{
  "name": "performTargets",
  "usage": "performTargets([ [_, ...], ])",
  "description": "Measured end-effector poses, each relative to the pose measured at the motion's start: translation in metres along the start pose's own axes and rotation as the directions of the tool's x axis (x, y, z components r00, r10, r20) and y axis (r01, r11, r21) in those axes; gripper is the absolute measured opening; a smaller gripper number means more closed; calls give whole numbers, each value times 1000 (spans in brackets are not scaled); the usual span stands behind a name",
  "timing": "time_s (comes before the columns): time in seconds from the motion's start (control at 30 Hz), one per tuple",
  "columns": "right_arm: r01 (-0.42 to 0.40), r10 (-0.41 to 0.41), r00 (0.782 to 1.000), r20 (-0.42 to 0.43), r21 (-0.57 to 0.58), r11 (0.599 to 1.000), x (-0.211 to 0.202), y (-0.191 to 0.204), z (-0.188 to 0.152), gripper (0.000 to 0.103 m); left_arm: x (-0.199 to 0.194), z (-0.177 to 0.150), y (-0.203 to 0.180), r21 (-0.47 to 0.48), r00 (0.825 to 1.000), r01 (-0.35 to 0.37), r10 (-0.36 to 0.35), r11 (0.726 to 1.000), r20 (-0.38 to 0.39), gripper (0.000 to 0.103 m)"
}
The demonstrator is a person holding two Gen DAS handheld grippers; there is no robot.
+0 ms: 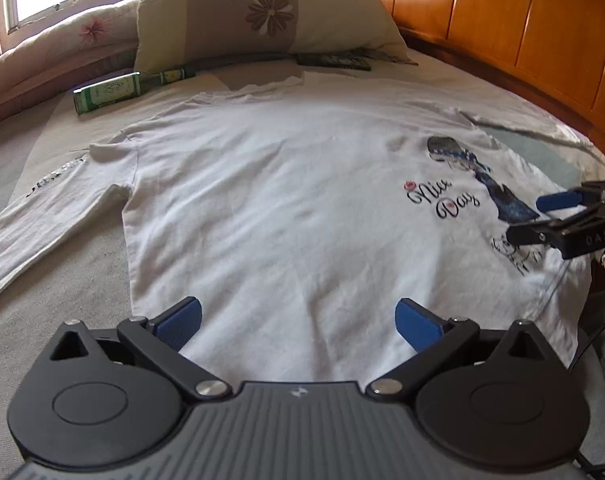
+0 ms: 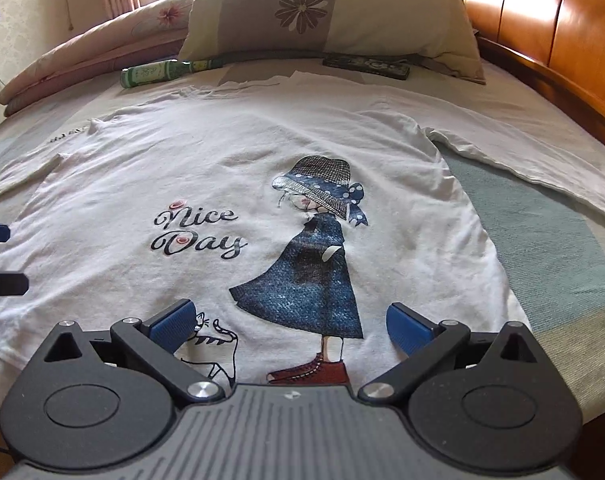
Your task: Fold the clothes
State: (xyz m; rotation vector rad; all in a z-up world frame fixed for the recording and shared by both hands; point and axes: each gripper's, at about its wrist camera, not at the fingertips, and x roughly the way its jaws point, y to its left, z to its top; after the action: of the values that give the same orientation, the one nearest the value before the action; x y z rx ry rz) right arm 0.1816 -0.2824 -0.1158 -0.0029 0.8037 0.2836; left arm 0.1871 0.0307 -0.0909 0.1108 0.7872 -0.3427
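One white long-sleeved shirt (image 2: 262, 168) spread flat, print up, on the bed (image 2: 542, 248). Two hand-held grippers, left (image 1: 298, 322) and right (image 2: 288, 322), both wide open, empty, over its hem. Beyond: one pillow (image 2: 334, 12), one green bottle (image 2: 158, 73).

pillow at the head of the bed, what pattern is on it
The pillow is cream with a grey-brown band and large brown daisy prints; the right wrist view shows it best.
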Motion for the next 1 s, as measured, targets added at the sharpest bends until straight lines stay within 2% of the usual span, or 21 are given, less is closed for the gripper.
performTargets([
  [0.1, 11, -12, 999, 40, 36, 999, -11, -32, 18, 103, 6, 18, -8, 25, 1000, 7, -8, 1000, 21, 102],
  [0.17, 73, -78, 995, 60, 76, 994, -14, -63, 36, 103, 15, 30, -18, 63, 1000, -16, 14, 998, 28, 102],
  [0.27, 183, -195, 978, 81, 132, 974, -11, -117, 64, 103, 37, 45, -31, 82, 999, -35, 33, 996, 19, 102],
  [0.43, 142, -197, 971, 137, 332, 933, 2, -225, 92, 103, 67, 56, -44, 73, 1000, -15, 15, 997, -7, 102],
  [0.53, 202, -288, 948, 134, 448, 871, 3, -285, 90, 103, 76, 56, -48, 92, 1000, -14, 15, 996, -18, 102],
  [0.57, 199, -296, 945, 140, 472, 859, 3, -302, 88, 103, 79, 56, -49, 95, 1000, -13, 15, 995, -26, 102],
  [0.7, 191, -295, 949, 114, 537, 822, 9, -360, 76, 103, 91, 55, -48, 71, 999, -8, 11, 997, -40, 102],
  [0.77, 238, -328, 942, 72, 546, 803, 13, -379, 66, 103, 93, 57, -47, 60, 999, -5, 7, 998, -36, 102],
  [0.87, 254, -352, 932, 91, 530, 809, 7, -388, 57, 103, 95, 58, -46, 56, 999, -3, 5, 998, -37, 102],
  [0.93, 320, -401, 914, 60, 501, 804, 8, -377, 67, 103, 96, 60, -47, 55, 999, -6, 8, 998, -40, 102],
  [1.0, 397, -442, 897, 13, 419, 817, 18, -355, 85, 103, 97, 62, -49, 53, 999, -13, 15, 998, -45, 102],
])
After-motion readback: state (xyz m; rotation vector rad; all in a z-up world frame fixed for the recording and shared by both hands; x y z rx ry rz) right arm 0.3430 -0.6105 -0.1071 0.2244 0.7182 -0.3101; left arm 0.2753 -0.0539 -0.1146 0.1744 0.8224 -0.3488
